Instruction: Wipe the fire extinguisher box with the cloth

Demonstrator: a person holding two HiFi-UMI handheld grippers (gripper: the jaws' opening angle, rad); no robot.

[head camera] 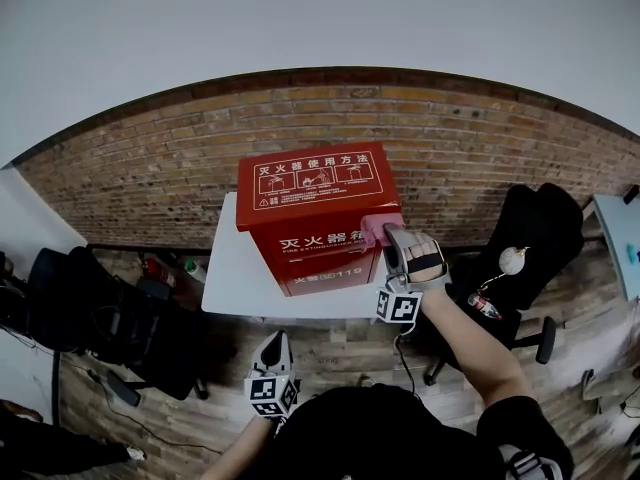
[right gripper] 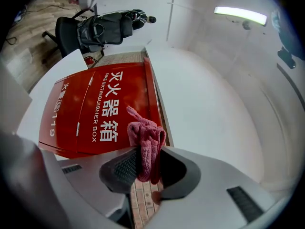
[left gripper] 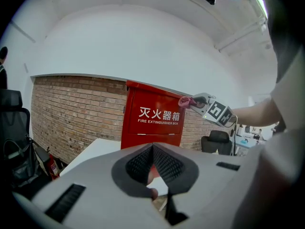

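Note:
The red fire extinguisher box [head camera: 310, 208] stands on a white table [head camera: 235, 283] against a brick wall. My right gripper [head camera: 388, 244] is shut on a pink cloth [head camera: 378, 229] and holds it at the box's upper right front corner. In the right gripper view the bunched cloth [right gripper: 145, 135] sticks out between the jaws, right by the lettered front of the box [right gripper: 102, 109]. My left gripper [head camera: 274, 344] hangs low in front of the person's body, short of the table, its jaws shut with nothing held. From there the box [left gripper: 155, 116] and the cloth [left gripper: 187, 101] show ahead.
A black office chair with bags [head camera: 110, 318] stands left of the table, and another [head camera: 535, 233] on the right with a bottle [head camera: 483, 306] on it. A small red extinguisher [head camera: 155, 266] sits on the wooden floor by the wall.

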